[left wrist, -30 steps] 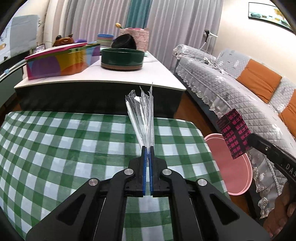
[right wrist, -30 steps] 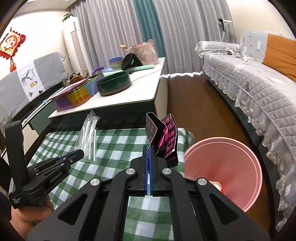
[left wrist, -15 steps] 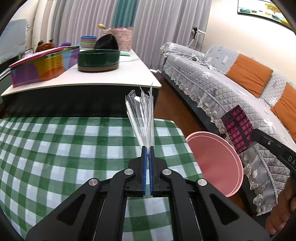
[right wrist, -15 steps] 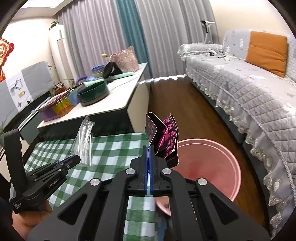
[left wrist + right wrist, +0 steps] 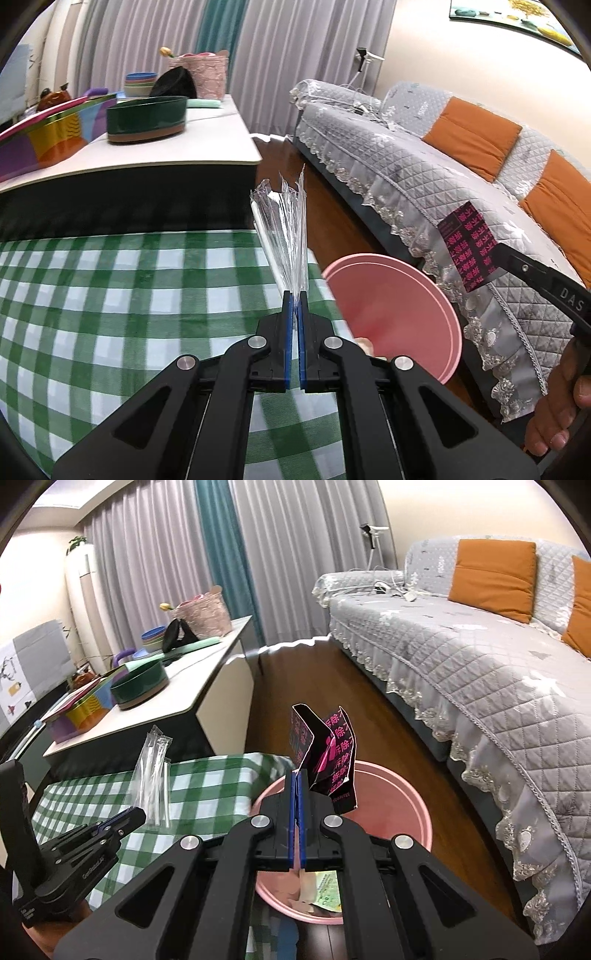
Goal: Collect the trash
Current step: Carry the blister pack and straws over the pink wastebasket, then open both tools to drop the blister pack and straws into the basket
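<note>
Comparing this moment with the views a second ago, we note that both grippers have travelled toward the pink bin [image 5: 388,786], the landmark for all positions below. The bin, formerly off to the right of the right gripper [image 5: 297,775], now lies directly beneath and ahead of it, with its interior visible. In the left wrist view the bin [image 5: 413,306] has shifted from the far right to just right of the left gripper [image 5: 295,295].

The right gripper is clamped fully closed on the black-and-pink wrapper [image 5: 328,760], which hangs above the bin opening. The left gripper is likewise closed on the clear plastic sleeve [image 5: 286,229], held over the edge of the green checked tablecloth [image 5: 129,295], just beside the bin rim.

We judge that the right-hand item is in position for release; the left-hand item requires a short further move over the opening.

Legible writing: the wrapper carries repeated pink Chinese characters, of which "拆除" is readable in the right wrist view. The right gripper's arm shows the letters "DAS" in the left wrist view. A pale green printed slip [image 5: 327,890] lies inside the bin; its text is too small to read.
</note>
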Demonstrator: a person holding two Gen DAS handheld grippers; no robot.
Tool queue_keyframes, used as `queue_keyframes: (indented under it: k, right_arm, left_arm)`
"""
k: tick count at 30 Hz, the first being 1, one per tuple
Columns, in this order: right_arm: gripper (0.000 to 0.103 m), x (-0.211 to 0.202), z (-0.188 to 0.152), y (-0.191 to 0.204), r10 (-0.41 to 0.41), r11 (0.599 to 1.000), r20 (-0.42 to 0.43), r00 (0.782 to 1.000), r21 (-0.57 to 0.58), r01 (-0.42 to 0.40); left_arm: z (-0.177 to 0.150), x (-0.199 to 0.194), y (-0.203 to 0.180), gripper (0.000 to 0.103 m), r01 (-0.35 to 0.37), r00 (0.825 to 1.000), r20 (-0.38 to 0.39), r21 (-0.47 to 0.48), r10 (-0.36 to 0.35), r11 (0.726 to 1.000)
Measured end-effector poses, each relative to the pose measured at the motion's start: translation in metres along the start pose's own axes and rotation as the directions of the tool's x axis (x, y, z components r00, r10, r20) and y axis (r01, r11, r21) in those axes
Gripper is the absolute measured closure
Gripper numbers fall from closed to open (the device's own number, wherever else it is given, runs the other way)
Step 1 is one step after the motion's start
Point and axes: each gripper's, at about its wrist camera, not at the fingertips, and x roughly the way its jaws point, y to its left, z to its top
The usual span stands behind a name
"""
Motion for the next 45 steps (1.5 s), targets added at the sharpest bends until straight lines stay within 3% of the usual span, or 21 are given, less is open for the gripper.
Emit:
queue_keyframes:
  k: [11,33,35,38,41,45]
  right_arm:
    - [0.101,0.008,-0.003,-0.012,-0.047,0.999,-0.011,0.999,0.011,0.047]
    - [0.101,0.026,-0.008,-0.026,-0.064,0.997,-0.053,0.997,0.038,0.066]
    - [0.097,0.029,-0.009,-0.028,-0.059,0.997,-0.069,0.996,0.038,0.061]
    - [0.09,0.034,-0.013,-0.031,-0.064,0.997,-0.099,0.993,0.045,0.068]
    - [0.074,0.035,-0.015,-0.033,-0.081,0.995,-0.11,0.991,0.054,0.087]
    - [0.069,0.032,-0.014,-0.035,-0.091,0.993,-0.103,0.99,0.068,0.099]
  left_arm:
    - [-0.005,0.015,-0.029,0.101,0.061,0.998,-0.009,0.056,-0.06,0.997]
    - [-0.009,0.035,-0.068,0.101,0.175,0.985,-0.025,0.126,-0.173,0.977]
    - [-0.01,0.038,-0.072,0.1,0.187,0.982,-0.036,0.137,-0.184,0.973]
    - [-0.01,0.041,-0.072,0.082,0.181,0.983,-0.041,0.144,-0.177,0.973]
    - [-0.007,0.039,-0.064,0.081,0.178,0.984,-0.032,0.119,-0.175,0.977]
    - [-0.006,0.034,-0.061,0.081,0.176,0.984,-0.022,0.111,-0.175,0.978]
